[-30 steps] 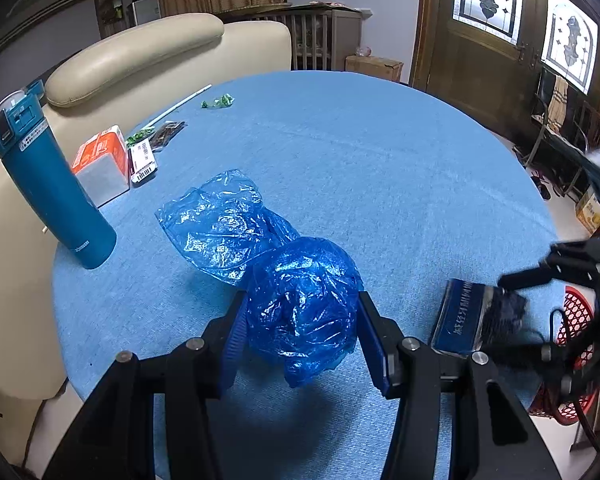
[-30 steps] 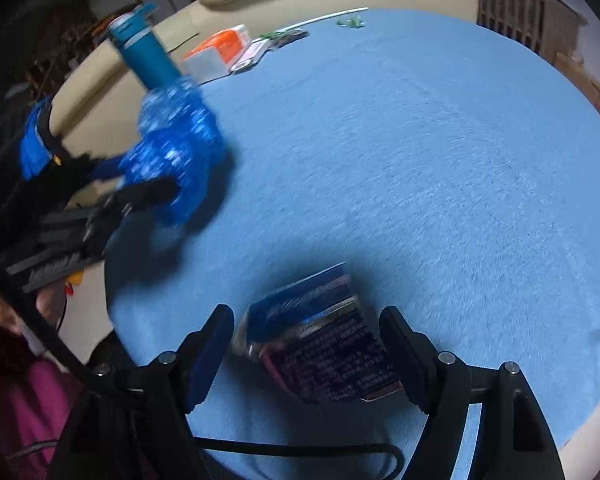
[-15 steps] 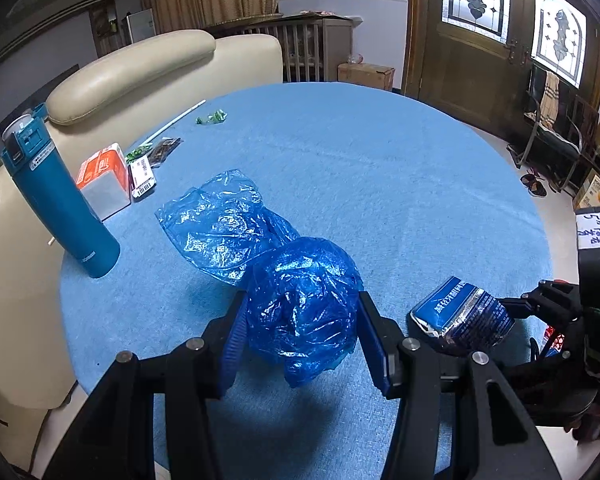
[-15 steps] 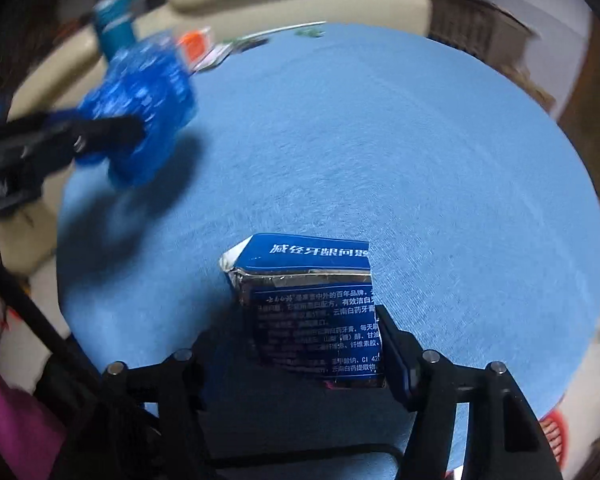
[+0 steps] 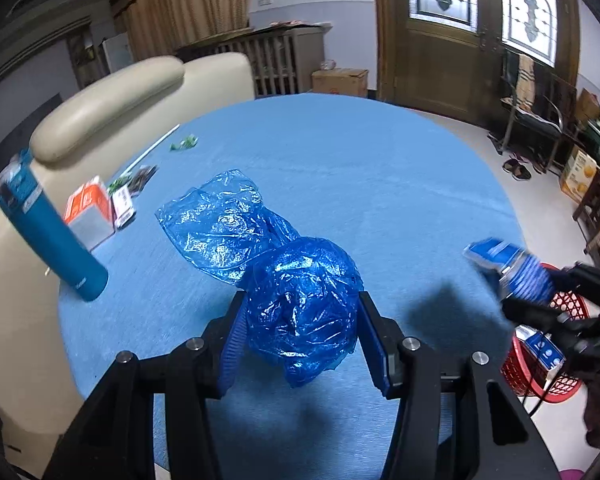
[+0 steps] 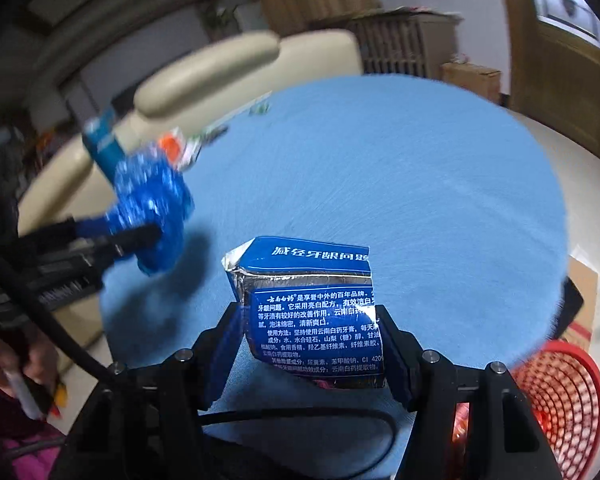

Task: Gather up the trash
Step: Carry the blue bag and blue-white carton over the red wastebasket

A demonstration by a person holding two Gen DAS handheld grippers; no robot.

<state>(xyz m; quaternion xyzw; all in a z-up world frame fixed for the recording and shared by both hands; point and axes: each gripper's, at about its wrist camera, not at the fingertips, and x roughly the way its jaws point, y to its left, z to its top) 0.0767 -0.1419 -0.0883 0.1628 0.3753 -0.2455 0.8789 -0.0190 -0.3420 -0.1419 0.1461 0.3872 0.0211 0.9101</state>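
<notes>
My left gripper [image 5: 302,344] is shut on a crumpled blue plastic bag [image 5: 300,300], held above the blue round table [image 5: 380,184]; the bag's loose end [image 5: 220,220] trails toward the table. My right gripper [image 6: 312,344] is shut on a crushed blue toothpaste box [image 6: 312,312] printed with white text, lifted off the table near its right edge. In the left wrist view that box [image 5: 508,268] shows blurred over the red basket [image 5: 540,356]. The right wrist view shows the bag [image 6: 152,196] and the left gripper at left.
A teal bottle [image 5: 48,236], an orange-and-white box [image 5: 90,212], small wrappers [image 5: 128,192], a white straw [image 5: 152,152] and a green scrap [image 5: 184,143] lie at the table's left and far side. Cream chairs [image 5: 112,100] stand behind. The red mesh basket [image 6: 560,396] sits on the floor at right.
The right gripper closed on the toothpaste box, lifted it off the table and carried it right toward the red basket. The left gripper rose a little with the bag.
</notes>
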